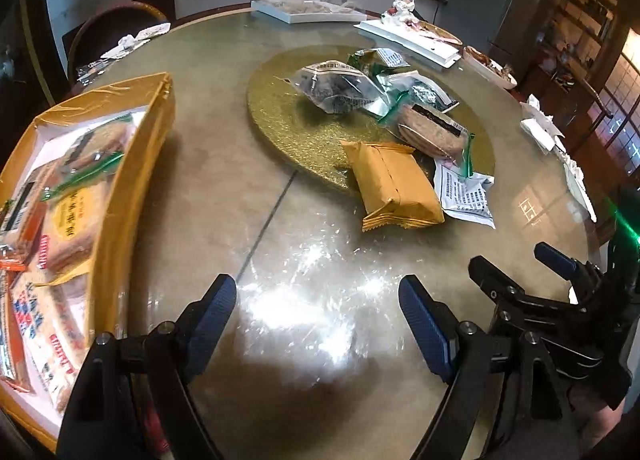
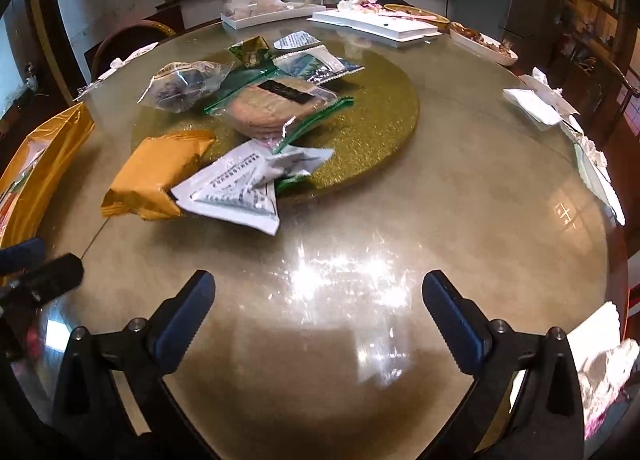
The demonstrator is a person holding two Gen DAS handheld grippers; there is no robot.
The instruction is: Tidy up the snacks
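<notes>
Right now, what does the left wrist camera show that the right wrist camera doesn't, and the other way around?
Only the left wrist view shows inside the yellow box, where snack packs already lie. Only the right wrist view shows crumpled wrapping at the table's near right edge. Both show the loose snack pile on the gold disc, the tan packet nearest, and the open left gripper and open right gripper, both empty.

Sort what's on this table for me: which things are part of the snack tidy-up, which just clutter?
Job:
yellow box
tan packet
round cracker pack
white printed sachet
clear dark-snack bag

Clutter:
white trays
crumpled tissues
food dish
</notes>
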